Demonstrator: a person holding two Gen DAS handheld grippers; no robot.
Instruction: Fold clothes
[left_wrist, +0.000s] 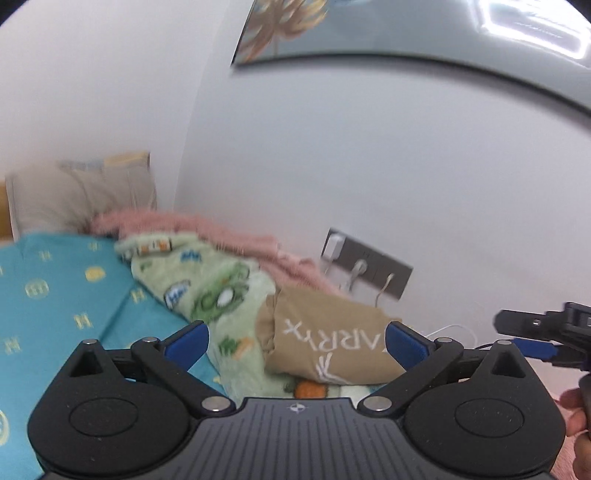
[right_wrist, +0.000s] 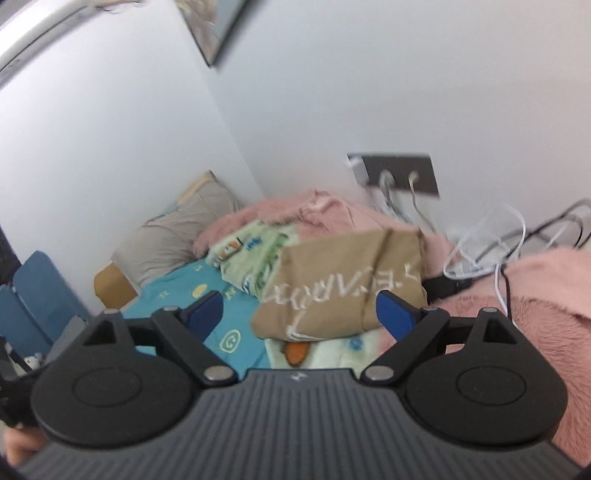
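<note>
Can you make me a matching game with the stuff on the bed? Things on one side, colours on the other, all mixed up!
Things:
1. folded shirt with white letters
2. bed sheet
3. fluffy blanket
4. pillow

Colours:
A. pink
B. grey
C. tan
D. teal with yellow shapes

Pairs: 1-C, 2-D, 3-A, 4-B

Ahead of the left gripper (left_wrist: 295, 343) the folded garment (left_wrist: 328, 332) lies on a blanket (left_wrist: 207, 284); pillow (left_wrist: 77, 199) far left, wall socket (left_wrist: 369, 266) behind
</note>
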